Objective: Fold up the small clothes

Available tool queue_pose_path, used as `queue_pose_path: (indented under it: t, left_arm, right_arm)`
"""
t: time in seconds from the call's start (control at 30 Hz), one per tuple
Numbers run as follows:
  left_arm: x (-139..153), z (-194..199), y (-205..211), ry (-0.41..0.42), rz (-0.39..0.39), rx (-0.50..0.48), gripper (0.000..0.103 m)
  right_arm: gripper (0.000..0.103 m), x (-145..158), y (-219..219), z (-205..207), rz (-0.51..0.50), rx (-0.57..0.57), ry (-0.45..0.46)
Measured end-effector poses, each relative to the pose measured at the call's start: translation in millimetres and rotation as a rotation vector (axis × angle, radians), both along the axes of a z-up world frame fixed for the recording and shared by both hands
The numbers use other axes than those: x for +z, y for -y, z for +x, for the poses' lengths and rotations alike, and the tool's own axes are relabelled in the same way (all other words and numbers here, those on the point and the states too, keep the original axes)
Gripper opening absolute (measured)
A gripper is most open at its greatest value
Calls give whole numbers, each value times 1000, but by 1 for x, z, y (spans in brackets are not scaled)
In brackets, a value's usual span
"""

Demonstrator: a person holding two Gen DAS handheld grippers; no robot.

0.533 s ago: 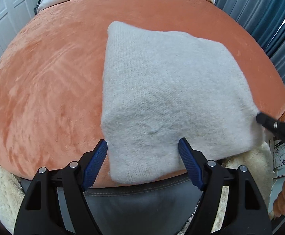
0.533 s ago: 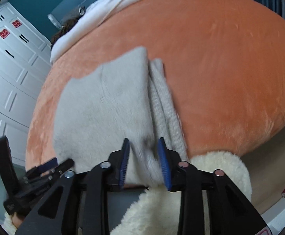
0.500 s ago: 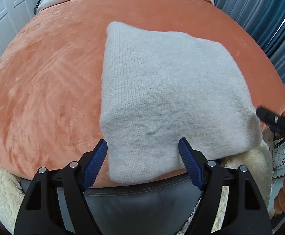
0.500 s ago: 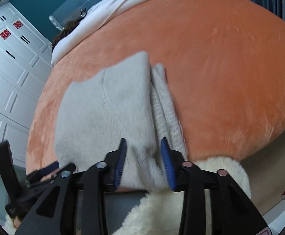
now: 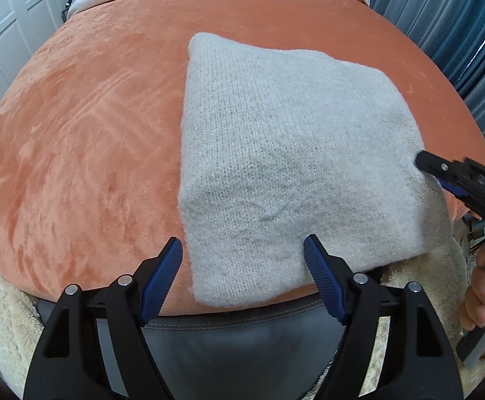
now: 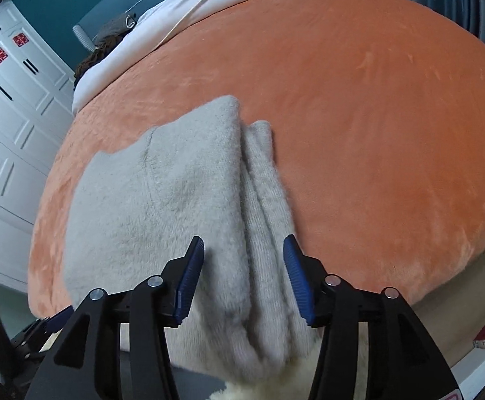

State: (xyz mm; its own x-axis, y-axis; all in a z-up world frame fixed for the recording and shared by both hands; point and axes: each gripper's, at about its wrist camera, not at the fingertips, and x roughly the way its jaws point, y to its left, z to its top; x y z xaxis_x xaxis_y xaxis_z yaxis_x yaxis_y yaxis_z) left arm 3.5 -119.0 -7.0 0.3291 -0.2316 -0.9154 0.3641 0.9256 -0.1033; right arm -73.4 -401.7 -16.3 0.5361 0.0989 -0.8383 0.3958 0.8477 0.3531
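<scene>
Our grey sweater (image 5: 286, 153) lies folded on the bed (image 5: 85, 126); left claw (image 5: 242, 276) wide, empty; right claw (image 6: 244, 280) is opening around its edge, so little remains.

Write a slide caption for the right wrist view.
Right claw opening over the layered edge of a folded grey knit sweater on an orange plush bedspread.

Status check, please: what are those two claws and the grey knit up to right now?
Left claw open, empty. Right claw opening, folded edge between pads. Grey knit folded on orange blanket. Nothing in the way.
</scene>
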Motion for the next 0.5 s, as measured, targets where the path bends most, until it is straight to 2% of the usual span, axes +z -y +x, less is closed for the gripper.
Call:
queue_pose_path:
  t: [0.1, 0.17, 0.2, 0.23, 0.27, 0.33, 0.37, 0.4, 0.47, 0.5]
  left_arm:
    - [-1, 1, 0, -2, 1, -6, 75]
    - [-2, 1, 1, -9, -6, -2, 77]
    - [-2, 2, 1, -11, -9, 0, 77]
    - [-1, 2, 2, -9, -15, 1, 77]
    - [1, 1, 2, -3, -19, 1, 77]
    - [6, 1, 1, 16, -25, -2, 77]
    - [7, 2, 0, 21, -29, 1, 77]
    - [8, 3, -1, 20, -35, 5, 78]
    - [4, 7, -1, 8, -33, 14, 78]
    - [2, 8, 0, -4, -32, 16, 78]
  right_arm:
    - [50, -5, -2, -16, 98, 8, -1]
    - [50, -13, -10, -19, 93, 31, -26]
    - [36, -16, -14, -17, 60, 43, -44]
    - [28, -16, -15, -17, 33, 47, -50]
    - [17, -8, -15, -19, 47, 46, -16]
    - [16, 11, -11, -25, 31, 33, 43]
    - [16, 14, -11, -25, 8, 35, 45]
    - [16, 9, -11, -24, -6, 42, 25]
    - [16, -20, -11, -17, 1, 69, -67]
    - [17, -28, -12, -14, 9, 80, -73]
